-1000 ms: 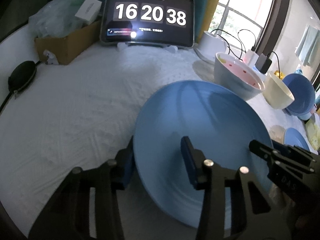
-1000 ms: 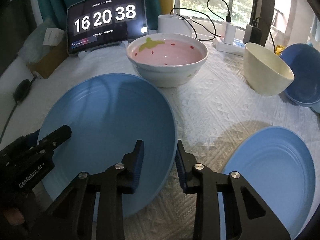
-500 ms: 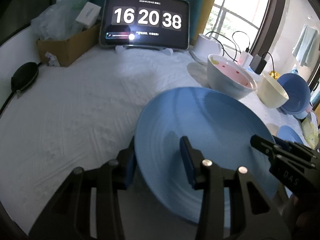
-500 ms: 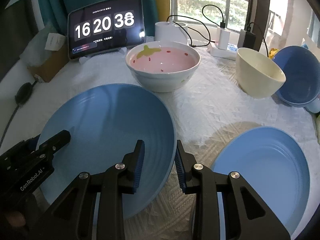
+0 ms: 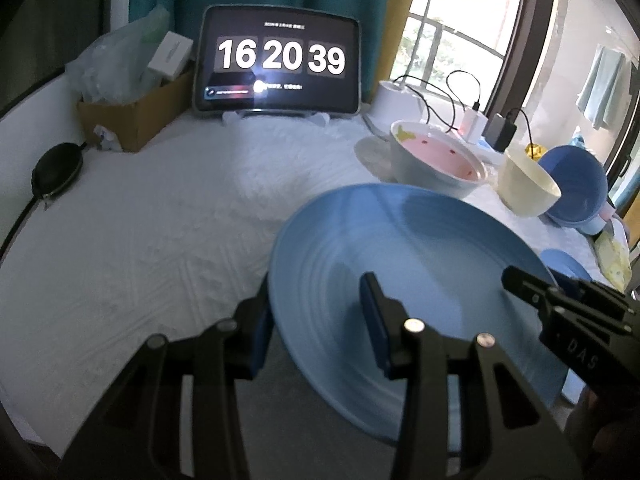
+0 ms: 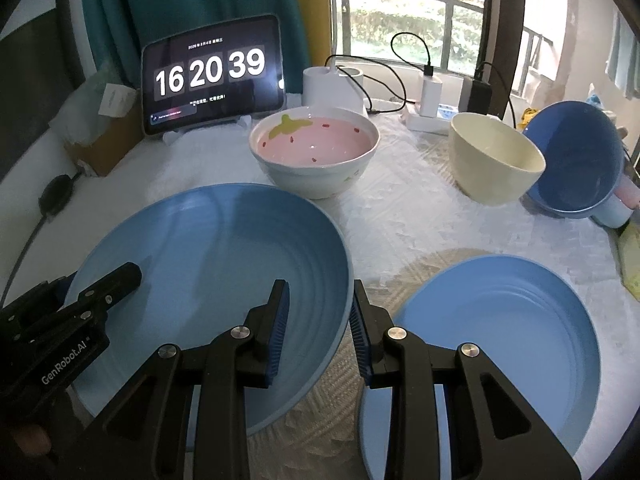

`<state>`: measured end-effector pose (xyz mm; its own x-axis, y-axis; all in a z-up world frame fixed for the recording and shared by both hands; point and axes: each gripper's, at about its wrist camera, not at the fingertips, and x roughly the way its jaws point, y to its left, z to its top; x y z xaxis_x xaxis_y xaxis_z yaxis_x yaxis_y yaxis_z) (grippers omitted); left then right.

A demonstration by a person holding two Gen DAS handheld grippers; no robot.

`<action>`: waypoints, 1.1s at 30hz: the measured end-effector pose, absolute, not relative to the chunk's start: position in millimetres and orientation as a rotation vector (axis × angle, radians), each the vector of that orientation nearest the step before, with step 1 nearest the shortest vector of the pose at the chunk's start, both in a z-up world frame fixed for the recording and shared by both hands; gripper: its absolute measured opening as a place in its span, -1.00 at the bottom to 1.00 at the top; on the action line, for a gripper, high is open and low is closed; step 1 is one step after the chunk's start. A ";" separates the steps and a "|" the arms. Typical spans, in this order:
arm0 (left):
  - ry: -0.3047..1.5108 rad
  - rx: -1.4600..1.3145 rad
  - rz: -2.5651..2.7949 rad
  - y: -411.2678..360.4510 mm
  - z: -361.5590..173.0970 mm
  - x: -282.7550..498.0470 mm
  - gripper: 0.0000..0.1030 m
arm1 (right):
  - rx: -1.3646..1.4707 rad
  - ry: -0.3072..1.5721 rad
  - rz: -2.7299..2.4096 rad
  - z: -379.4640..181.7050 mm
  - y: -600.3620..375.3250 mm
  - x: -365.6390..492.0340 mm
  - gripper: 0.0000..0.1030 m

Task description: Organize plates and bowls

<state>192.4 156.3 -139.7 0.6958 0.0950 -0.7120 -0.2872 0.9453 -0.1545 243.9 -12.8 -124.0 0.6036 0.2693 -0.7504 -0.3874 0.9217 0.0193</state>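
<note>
A large light-blue plate (image 6: 216, 256) hangs tilted above the white tablecloth, held at two opposite rims. My right gripper (image 6: 320, 285) is shut on its right rim, one pad inside the plate and one under the edge. My left gripper (image 5: 316, 286) is shut on the left rim the same way. A second blue plate (image 6: 500, 344) lies on the cloth to the right. Behind stand a pink strawberry bowl (image 6: 316, 152), a cream bowl (image 6: 492, 160) and a tilted dark-blue bowl (image 6: 576, 168).
A tablet clock (image 6: 212, 76) stands at the back, with a cardboard box (image 5: 128, 120) of bags to its left. A white lamp base (image 6: 332, 84), chargers and cables line the window sill. A black round pouch (image 5: 56, 168) lies at the left edge.
Both grippers have risen and drawn back a little with the plate between them, so the bowls and the second plate sit lower and farther off. The grips are unchanged.
</note>
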 end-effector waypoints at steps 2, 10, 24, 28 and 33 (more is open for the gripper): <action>0.770 -0.258 0.214 152.6 -137.3 190.7 -0.18 | -0.146 0.837 0.381 -122.4 -15.4 242.2 -0.38; 0.755 -0.235 0.203 138.8 -129.0 186.5 -0.18 | -0.117 0.818 0.376 -115.9 -31.9 235.4 -0.38; 0.744 -0.186 0.176 108.0 -115.5 185.0 -0.18 | -0.062 0.797 0.360 -107.3 -63.1 229.1 -0.38; 0.744 -0.170 0.164 95.7 -112.0 185.9 -0.18 | -0.044 0.792 0.350 -105.3 -74.9 228.3 -0.38; 0.745 -0.150 0.148 79.0 -109.2 186.7 -0.18 | -0.021 0.786 0.335 -104.2 -91.5 227.2 -0.38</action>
<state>186.7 79.0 -109.2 0.7254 0.0807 -0.6836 -0.1871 0.9788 -0.0830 227.2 -91.5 -104.2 0.6565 0.2878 -0.6972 -0.3037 0.9470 0.1050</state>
